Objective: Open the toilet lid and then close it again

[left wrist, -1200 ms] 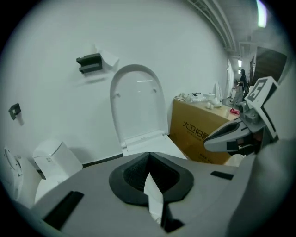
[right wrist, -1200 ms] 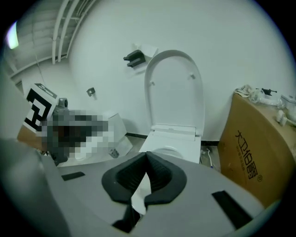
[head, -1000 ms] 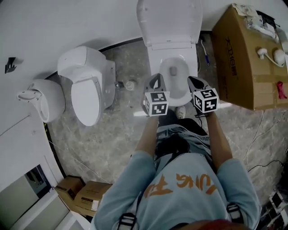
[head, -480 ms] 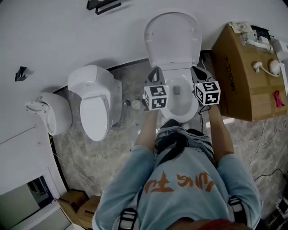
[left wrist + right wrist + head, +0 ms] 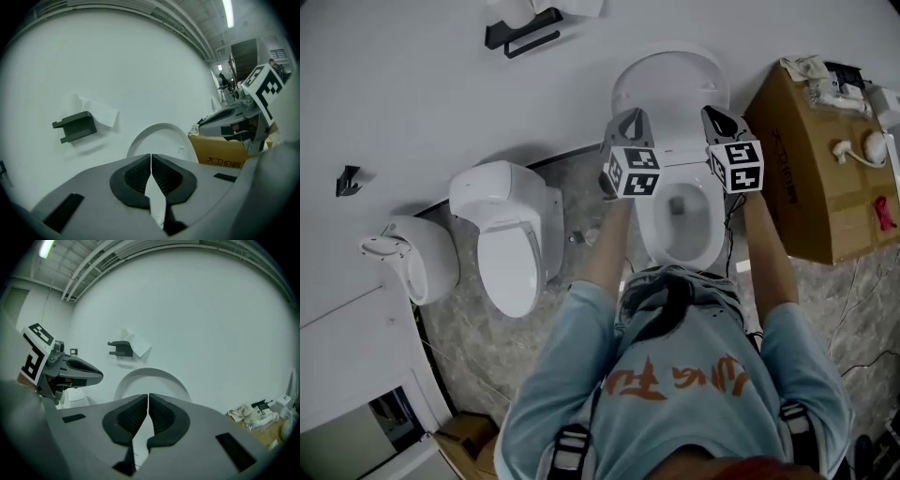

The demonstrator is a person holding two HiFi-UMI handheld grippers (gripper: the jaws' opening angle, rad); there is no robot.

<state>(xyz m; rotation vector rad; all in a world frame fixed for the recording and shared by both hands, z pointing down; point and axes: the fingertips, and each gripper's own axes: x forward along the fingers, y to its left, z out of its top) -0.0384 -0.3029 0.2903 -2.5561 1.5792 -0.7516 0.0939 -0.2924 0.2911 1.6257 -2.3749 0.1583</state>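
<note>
Cool, flat light fills the room, and the head view looks dim and greyish. A ceiling strip light (image 5: 228, 13) glows brightly at the top of the left gripper view and shows again in the right gripper view. The wall bracket (image 5: 75, 125) casts a faint, soft shadow below itself. The white toilet lid (image 5: 670, 80) barely separates from the wall (image 5: 422, 84). Both gripper views bulge fisheye-fashion, with black corners and a soft near foreground.

White wall (image 5: 441, 112) with black bracket (image 5: 523, 30); grey marbled floor (image 5: 487, 328). Spare toilet (image 5: 511, 244), urinal (image 5: 412, 258), cardboard box (image 5: 797, 159). Ceiling strip light (image 5: 228, 13).
</note>
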